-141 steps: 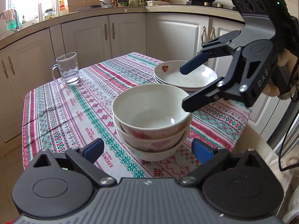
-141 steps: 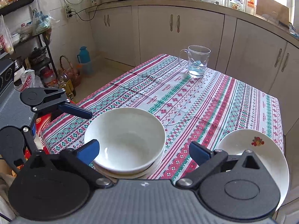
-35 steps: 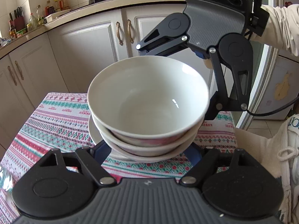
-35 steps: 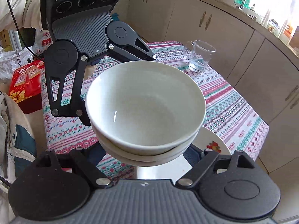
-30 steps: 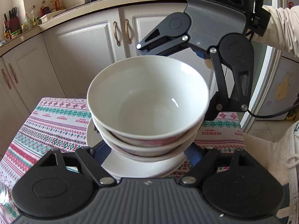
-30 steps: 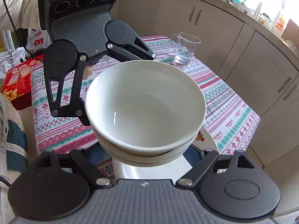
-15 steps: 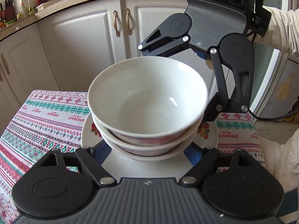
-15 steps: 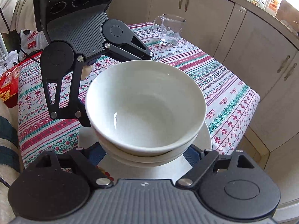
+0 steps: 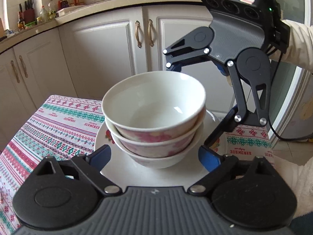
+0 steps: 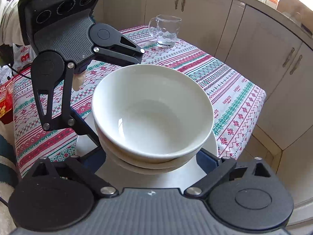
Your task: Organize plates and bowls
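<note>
A stack of white bowls with pink flowers (image 9: 154,121) rests on a white plate (image 9: 148,174) at the table's corner. It also shows in the right wrist view (image 10: 152,115), on the plate (image 10: 212,139). My left gripper (image 9: 154,157) stands open, its blue pads either side of the stack's base and apart from it. My right gripper (image 10: 150,161) faces it from the far side, also open around the stack; its pads are partly hidden by the bowls. Each gripper shows in the other's view, the right (image 9: 197,105) and the left (image 10: 115,98).
A glass mug (image 10: 166,30) stands on the patterned tablecloth (image 10: 225,84) at the far corner. White kitchen cabinets (image 9: 109,54) ring the table closely. A red bag (image 10: 4,99) lies on the floor to the left. The table edge runs just past the plate.
The bowl stack, held in the air between both grippers, has come down onto the plate. Both grippers have opened and drawn back a little from it.
</note>
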A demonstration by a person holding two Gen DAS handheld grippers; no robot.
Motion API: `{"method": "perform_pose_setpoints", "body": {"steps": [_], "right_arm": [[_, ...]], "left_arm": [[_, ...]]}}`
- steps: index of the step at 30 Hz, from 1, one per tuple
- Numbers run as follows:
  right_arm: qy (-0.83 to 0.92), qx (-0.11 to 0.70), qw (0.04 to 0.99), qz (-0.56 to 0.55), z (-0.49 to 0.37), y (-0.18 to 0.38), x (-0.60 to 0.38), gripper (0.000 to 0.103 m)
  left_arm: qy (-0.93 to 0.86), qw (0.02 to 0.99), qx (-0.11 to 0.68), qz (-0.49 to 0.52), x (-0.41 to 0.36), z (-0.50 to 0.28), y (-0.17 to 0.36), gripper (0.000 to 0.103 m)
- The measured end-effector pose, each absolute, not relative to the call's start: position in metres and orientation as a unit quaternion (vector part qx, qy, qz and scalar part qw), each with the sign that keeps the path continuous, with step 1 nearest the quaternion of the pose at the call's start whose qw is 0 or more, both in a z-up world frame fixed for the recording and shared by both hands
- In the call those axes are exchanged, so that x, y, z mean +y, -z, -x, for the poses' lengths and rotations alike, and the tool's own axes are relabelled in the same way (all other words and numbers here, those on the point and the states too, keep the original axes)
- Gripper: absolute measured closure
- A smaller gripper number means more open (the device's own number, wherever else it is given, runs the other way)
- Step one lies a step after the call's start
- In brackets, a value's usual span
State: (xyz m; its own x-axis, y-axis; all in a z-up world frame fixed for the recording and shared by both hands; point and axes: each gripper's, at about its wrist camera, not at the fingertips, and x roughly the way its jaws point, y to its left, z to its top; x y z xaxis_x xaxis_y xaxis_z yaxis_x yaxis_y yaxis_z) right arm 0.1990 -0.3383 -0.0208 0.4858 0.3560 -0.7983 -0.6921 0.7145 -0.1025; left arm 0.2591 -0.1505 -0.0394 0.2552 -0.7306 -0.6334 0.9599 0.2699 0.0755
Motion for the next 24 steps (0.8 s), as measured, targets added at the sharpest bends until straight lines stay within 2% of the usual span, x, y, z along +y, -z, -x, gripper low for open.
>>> {"method": "perform_pose_setpoints", "body": {"steps": [7, 12, 18, 24], "right_arm": [[-0.207, 0.402, 0.865, 0.218, -0.146, 0.009, -0.32, 0.0], [-0.065, 0.397, 0.905, 0.141, -0.108, -0.003, -0.303, 0.0], [0.088, 0.383, 0.919, 0.021, -0.074, -0.012, -0.292, 0.0], [0.123, 0.348, 0.93, 0.009, -0.039, -0.026, -0.271, 0.0]], "left_arm": [[0.443, 0.844, 0.215, -0.212, -0.119, -0.198, 0.02, 0.002], [0.297, 0.909, 0.234, -0.177, -0.113, -0.153, 0.008, 0.001], [0.193, 0.929, 0.296, -0.115, -0.104, -0.12, -0.005, 0.001], [0.171, 0.938, 0.287, -0.092, -0.092, -0.097, -0.019, 0.001]]}}
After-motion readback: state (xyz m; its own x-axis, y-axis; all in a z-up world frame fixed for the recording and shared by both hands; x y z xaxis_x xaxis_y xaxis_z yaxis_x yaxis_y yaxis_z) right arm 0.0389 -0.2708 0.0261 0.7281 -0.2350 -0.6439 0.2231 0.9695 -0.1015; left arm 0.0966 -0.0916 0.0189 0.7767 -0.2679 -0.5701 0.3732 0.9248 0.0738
